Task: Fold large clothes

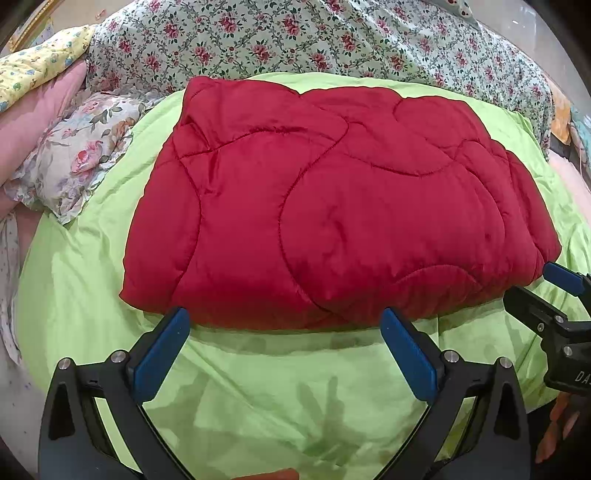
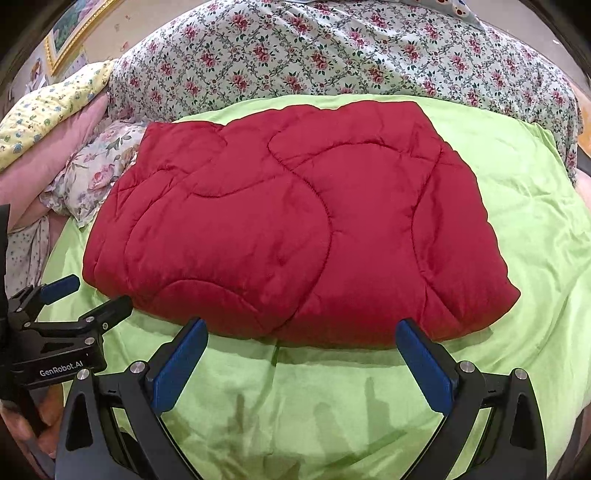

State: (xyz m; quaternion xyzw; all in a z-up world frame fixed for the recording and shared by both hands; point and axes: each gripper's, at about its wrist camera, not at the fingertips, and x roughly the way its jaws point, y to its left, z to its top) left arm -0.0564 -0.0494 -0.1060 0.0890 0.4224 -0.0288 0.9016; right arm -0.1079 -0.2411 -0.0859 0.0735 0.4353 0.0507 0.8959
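A red quilted garment point(image 1: 332, 206) lies folded into a thick rectangle on a lime green sheet point(image 1: 258, 398); it also shows in the right wrist view point(image 2: 295, 236). My left gripper point(image 1: 284, 321) is open and empty, its blue pads just short of the garment's near edge. My right gripper point(image 2: 301, 332) is open and empty at the same near edge, further right. The right gripper shows at the right edge of the left wrist view point(image 1: 554, 291), and the left gripper at the left edge of the right wrist view point(image 2: 85, 291).
A rose-patterned floral cover point(image 1: 332, 40) is piled behind the garment. A flowered pillow point(image 1: 81, 155), a pink cushion point(image 1: 33, 122) and a yellow patterned cloth point(image 1: 40, 62) lie at the left. A framed picture point(image 2: 74, 29) hangs at the far left.
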